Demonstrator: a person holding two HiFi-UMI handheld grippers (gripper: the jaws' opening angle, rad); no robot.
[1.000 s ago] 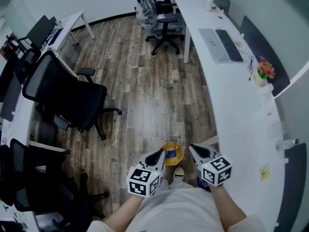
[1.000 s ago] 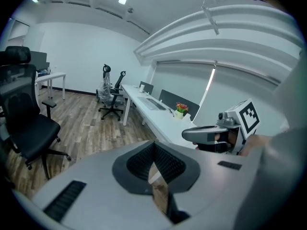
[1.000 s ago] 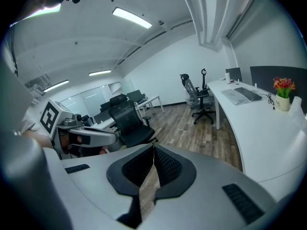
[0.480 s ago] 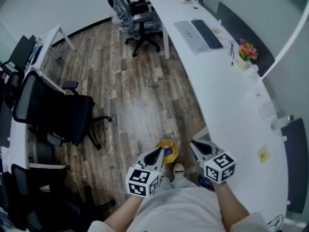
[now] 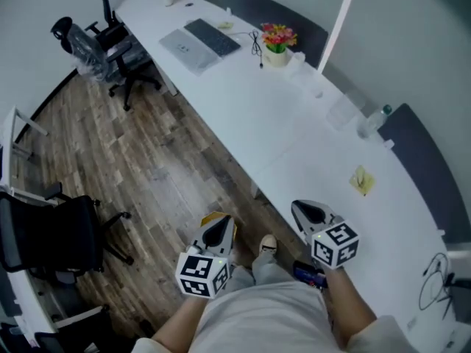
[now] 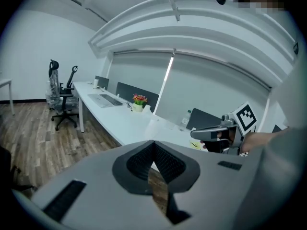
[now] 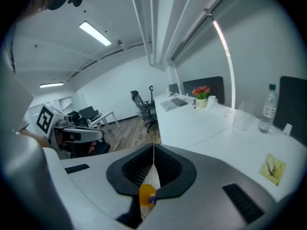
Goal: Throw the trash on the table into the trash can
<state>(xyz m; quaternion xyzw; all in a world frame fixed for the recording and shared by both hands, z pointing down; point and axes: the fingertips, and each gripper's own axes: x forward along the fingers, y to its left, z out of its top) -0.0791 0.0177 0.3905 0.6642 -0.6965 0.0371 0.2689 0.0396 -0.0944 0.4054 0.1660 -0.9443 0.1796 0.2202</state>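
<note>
**While both tools were shut and empty, the trash lay out on the surface**

Where you stood, your shoe [image 5: 269, 243] showed on the wood floor [image 5: 147, 160] between the two tools. Your left tool [image 5: 219, 225] was held low in front of you. Its pads were pressed together with nothing between them, and only floorboards showed through the slit below the tips. Your right tool [image 5: 302, 209] was closed just as tightly on nothing, with its tips near the edge of the long white surface [image 5: 294, 145].

Just behind the left tool's tips, a yellow trash can [image 5: 211, 218] stood on the floor, mostly hidden by that tool. In the right gripper view, a bit of yellow with some blue showed through the slit under the pads.

Farther out on the surface, to your right, a small yellow paper [image 5: 361, 180] lay by itself, well apart from both tools. Beyond it, a clear water bottle [image 5: 374, 121] with a green cap stood near the back edge. Farther still came a white pot of red and yellow flowers [image 5: 277, 41], then a keyboard [image 5: 213, 35].

At the far end of the room stood an office chair [image 5: 118, 54]. A black chair [image 5: 44, 234] stood off to your left.
</note>
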